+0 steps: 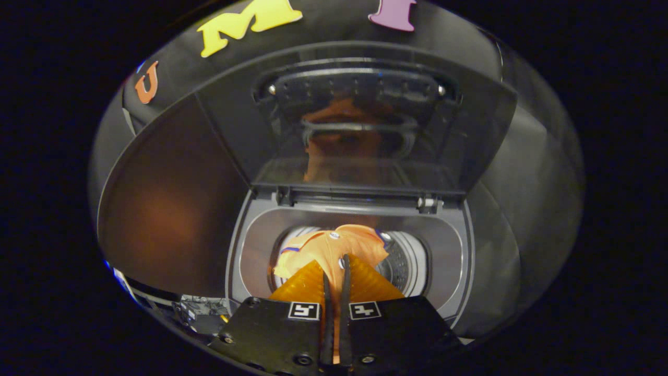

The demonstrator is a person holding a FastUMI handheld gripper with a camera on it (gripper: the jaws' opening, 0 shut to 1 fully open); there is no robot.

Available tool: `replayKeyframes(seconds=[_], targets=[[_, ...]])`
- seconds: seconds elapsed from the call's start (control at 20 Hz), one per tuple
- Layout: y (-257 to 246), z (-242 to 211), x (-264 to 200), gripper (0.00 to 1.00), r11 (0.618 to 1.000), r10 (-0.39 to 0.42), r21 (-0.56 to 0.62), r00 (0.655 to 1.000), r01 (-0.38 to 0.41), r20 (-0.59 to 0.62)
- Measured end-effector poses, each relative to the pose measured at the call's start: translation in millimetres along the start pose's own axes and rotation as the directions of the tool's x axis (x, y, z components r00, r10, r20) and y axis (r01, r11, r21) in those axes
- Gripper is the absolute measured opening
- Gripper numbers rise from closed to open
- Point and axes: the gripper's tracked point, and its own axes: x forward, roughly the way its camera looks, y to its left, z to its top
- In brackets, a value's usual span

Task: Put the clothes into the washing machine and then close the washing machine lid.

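Observation:
My gripper (335,266) is shut on an orange shirt (334,245) with blue trim and white buttons. The cloth is pinched between both fingers and hangs just ahead of them, over the round mouth of the drum (404,263). The washing machine (255,245) is a grey top-loader right below me. Its dark lid (365,120) stands upright beyond the opening, and its glass mirrors the orange of the shirt. The bottom of the drum is hidden behind the shirt and my fingers.
The grey rim around the drum opening (454,261) frames the hole on all sides. A dark curved panel (172,198) rises to the left of the machine. Some small dark clutter (201,313) lies low beside the machine's left front corner.

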Motion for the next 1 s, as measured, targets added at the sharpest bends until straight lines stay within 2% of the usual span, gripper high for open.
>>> replayKeyframes(seconds=[0.15,0.35,0.75,0.85,0.9,1.0], targets=[[-10.1,-11.2,16.0,0.08,0.999,-0.022,0.024,0.998,0.023,-0.053],[-13.2,-10.6,20.8,0.08,0.999,-0.039,0.030,0.997,0.041,-0.060],[-18.3,-15.2,27.3,0.19,0.997,-0.077,0.015,0.995,0.078,-0.069],[-15.1,-16.0,26.4,0.28,0.997,-0.070,0.021,0.996,0.071,-0.054],[-16.4,-17.5,28.2,0.41,0.996,-0.083,0.016,0.996,0.083,-0.040],[-16.5,-8.2,23.8,0.55,0.996,-0.089,0.016,0.996,0.089,0.000]])
